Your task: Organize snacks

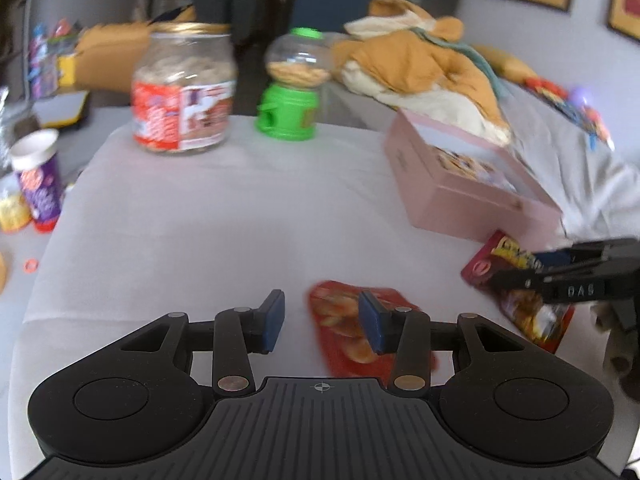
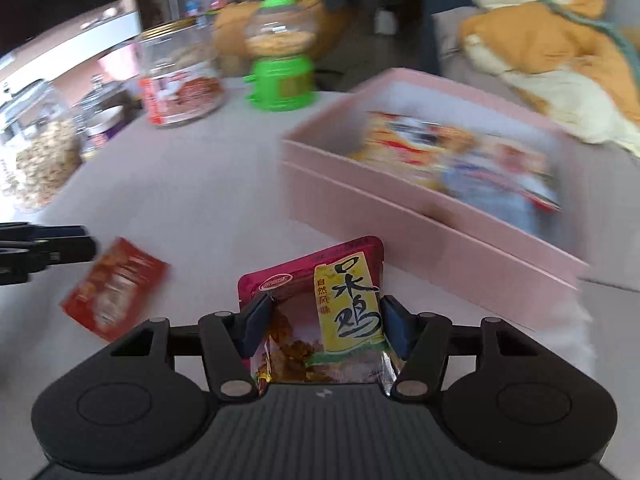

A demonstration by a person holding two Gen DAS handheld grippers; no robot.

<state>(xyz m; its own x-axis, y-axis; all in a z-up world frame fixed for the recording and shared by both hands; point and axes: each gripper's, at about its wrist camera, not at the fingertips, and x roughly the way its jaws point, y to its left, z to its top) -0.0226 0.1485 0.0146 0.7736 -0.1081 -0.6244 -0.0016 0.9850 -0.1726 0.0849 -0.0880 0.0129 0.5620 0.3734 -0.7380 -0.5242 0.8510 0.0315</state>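
Observation:
My right gripper (image 2: pixel 320 326) is shut on a magenta snack packet (image 2: pixel 320 312) with a yellow label, held just in front of the pink box (image 2: pixel 400 216). The box has several snack packets (image 2: pixel 452 152) inside. In the left wrist view the right gripper (image 1: pixel 520 270) holds that packet (image 1: pixel 516 308) beside the pink box (image 1: pixel 460 196). My left gripper (image 1: pixel 322 320) is open and empty above the white table (image 1: pixel 220 220), with a red snack packet (image 1: pixel 344 320) lying under its right finger. The red packet also shows in the right wrist view (image 2: pixel 114 282).
A large clear jar with a red label (image 1: pixel 184 88) and a green candy dispenser (image 1: pixel 290 88) stand at the table's far edge. A purple tube (image 1: pixel 38 180) is off the left side. An orange plush (image 1: pixel 424 64) lies behind the box. A jar of nuts (image 2: pixel 40 160) stands left.

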